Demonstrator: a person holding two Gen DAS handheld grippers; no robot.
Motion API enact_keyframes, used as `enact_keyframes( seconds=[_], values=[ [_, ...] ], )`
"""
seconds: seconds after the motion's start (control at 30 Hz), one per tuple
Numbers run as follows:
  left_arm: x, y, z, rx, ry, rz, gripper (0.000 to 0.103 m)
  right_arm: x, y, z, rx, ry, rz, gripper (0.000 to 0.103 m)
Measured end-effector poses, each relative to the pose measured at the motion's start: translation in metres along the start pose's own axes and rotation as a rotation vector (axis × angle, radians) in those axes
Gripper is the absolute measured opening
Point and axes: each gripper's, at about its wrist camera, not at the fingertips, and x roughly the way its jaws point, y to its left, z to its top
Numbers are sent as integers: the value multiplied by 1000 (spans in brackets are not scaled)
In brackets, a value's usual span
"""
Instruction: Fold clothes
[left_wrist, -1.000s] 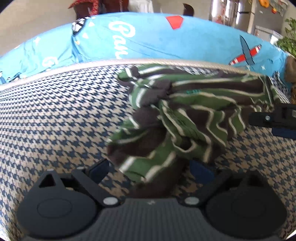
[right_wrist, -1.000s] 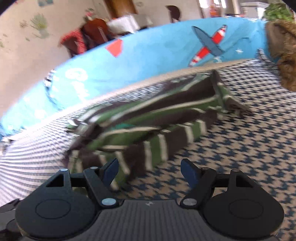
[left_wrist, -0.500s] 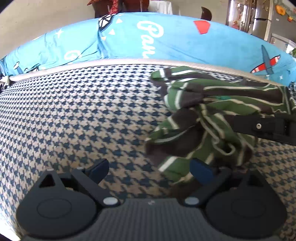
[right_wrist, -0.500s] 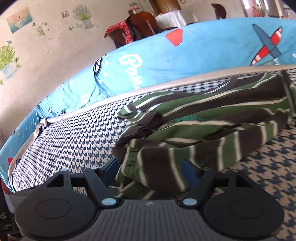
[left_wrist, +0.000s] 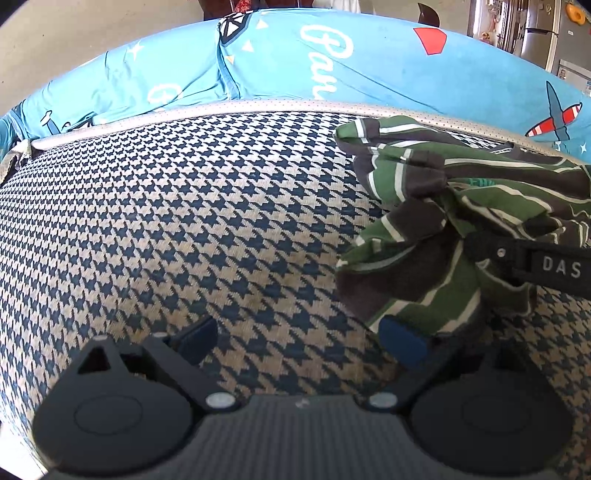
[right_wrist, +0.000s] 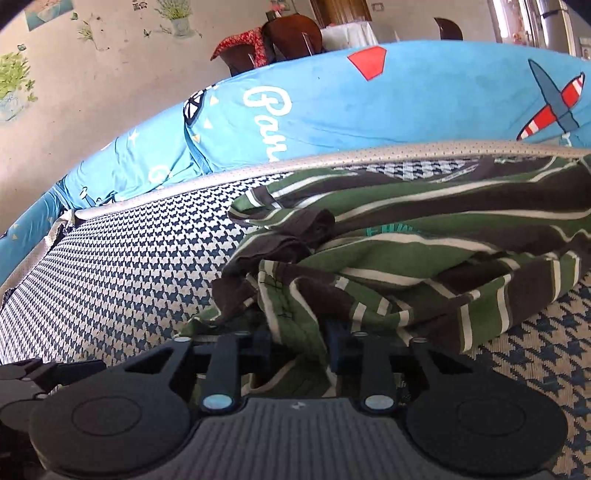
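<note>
A crumpled green, brown and white striped shirt (left_wrist: 436, 206) lies on the houndstooth surface (left_wrist: 184, 221), at the right in the left wrist view. My left gripper (left_wrist: 299, 339) is open over bare cloth, and its right pad (left_wrist: 402, 345) sits by the shirt's lower edge. In the right wrist view the striped shirt (right_wrist: 424, 251) fills the middle and right. There my right gripper (right_wrist: 297, 343) is shut on a bunched fold at the shirt's near left end. The right gripper's finger also reaches into the left wrist view from the right edge, pinching the cloth.
A silver rim (right_wrist: 332, 158) bounds the houndstooth surface at the back. Behind it lies blue bedding (right_wrist: 332, 103) printed with planes and white script. Farther back are a wall with flower stickers (right_wrist: 92, 48) and a chair with red cloth (right_wrist: 251, 44).
The right gripper went from open beside the shirt to shut on a fold of it. The left gripper let the shirt go and drew away to the left, staying open.
</note>
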Motion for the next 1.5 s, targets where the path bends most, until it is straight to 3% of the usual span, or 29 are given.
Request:
enact_keyframes(
  seconds=[0.17,0.33,0.67,0.87,0.93,1.07,1.17,1.5],
  values=[
    [4,0,0,-4,6,7,98,-24,-5,-4,29,-55,-7,15],
    [0,-2,-1,4,-13,6,98,-57,-13,-14,97,-131,-36,13],
    [-20,-9,-23,21,-35,-13,98,-134,-53,-43,261,-291,-196,10],
    [-31,-10,-37,10,-32,-19,98,-156,-71,-61,304,-274,-219,11],
    [-34,-9,-42,9,-34,-16,99,-154,-71,-63,289,-258,-206,18],
    [-40,-9,-50,4,-40,-15,103,-145,-69,-66,286,-242,-126,45],
    [-35,-5,-45,4,-39,-19,103,-133,-69,-67,326,-220,-64,56],
    [-28,-5,-40,5,-24,-24,103,-86,-61,-57,346,-165,-17,68]
  ],
)
